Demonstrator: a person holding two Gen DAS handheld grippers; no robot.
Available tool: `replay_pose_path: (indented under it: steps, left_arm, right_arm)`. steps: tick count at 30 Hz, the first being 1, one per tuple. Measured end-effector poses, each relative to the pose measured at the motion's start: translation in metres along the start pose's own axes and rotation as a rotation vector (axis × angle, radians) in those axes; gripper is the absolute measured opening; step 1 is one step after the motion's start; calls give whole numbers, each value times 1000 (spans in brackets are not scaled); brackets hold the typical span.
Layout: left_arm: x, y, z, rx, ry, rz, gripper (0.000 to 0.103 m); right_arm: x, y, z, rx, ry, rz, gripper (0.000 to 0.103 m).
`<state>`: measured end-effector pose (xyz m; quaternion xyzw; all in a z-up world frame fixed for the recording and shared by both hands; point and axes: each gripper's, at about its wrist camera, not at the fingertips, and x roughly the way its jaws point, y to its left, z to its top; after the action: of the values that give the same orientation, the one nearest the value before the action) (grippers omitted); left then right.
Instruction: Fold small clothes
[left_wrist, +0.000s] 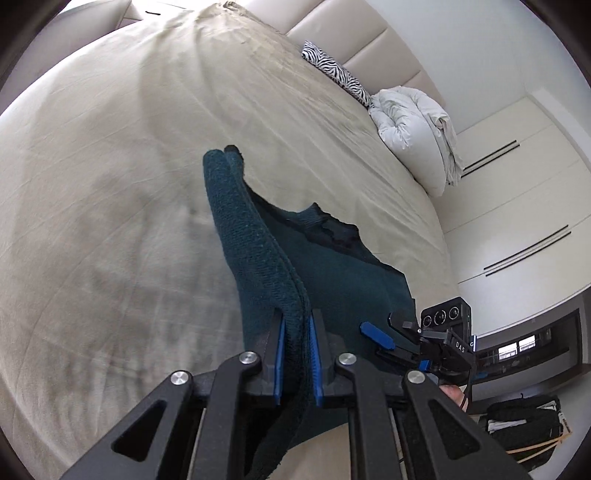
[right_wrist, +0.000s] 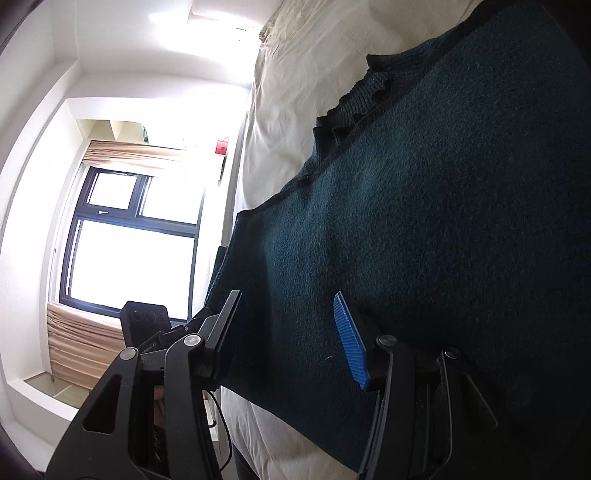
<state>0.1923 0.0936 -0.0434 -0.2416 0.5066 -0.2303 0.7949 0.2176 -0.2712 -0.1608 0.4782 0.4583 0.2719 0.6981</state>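
Dark teal knitted sweater (left_wrist: 258, 258): fuzzy, matt, coarse cloth. Beige cotton-like bedsheet (left_wrist: 110, 166): matt, lightly creased. Left black gripper (left_wrist: 297, 354): matt plastic, ribbed blue pads (left_wrist: 313, 354), shiny metal pivots. Right black gripper (right_wrist: 291, 343): same finish.

The left gripper (left_wrist: 296, 360) is clamped shut, its blue-padded fingers (left_wrist: 280, 354) pressed close together on a doubled fold of the dark teal garment (left_wrist: 258, 266). The right gripper (right_wrist: 291, 343) is held with its fingers (right_wrist: 351, 347) spread wide apart; the garment is seen between them, and no grip is made on it.
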Motion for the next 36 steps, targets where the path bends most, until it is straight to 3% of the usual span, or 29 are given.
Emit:
replay_pose_path:
  steps: [6,10,13,18,20,23,27,30,36]
  left_arm:
    - [72,-90,-13,156,87,39,13]
    - [130,-102,-35,134,153,-3,2]
    - [158,-100,-55,122,203,8,2]
    - [119,-112,-69,186,133,-37,5]
    - [85,-115,-71,242,55,-60,19]
    - [53,-102,-67,254,-31,-50,25]
    - [47,-68,-62,214,-75,32,25]
    - [54,-48,-65,179,-58,56,25]
    - [61,-45,-75,238,-58,87,25]
  right_arm:
    - [-49,-25,15,73,-44,77,51]
    - [-76,-51,23,143,-77,104,54]
    - [-84,-62,26,168,-70,120,54]
    - [-79,-55,31,137,-43,62,54]
    - [-72,-49,34,126,-37,51,54]
    - [-60,-39,37,112,-14,34,55]
    - [-33,-20,37,83,38,3,55]
    - [-12,-14,35,79,115,-59,55]
    - [6,-13,38,138,148,-75,54]
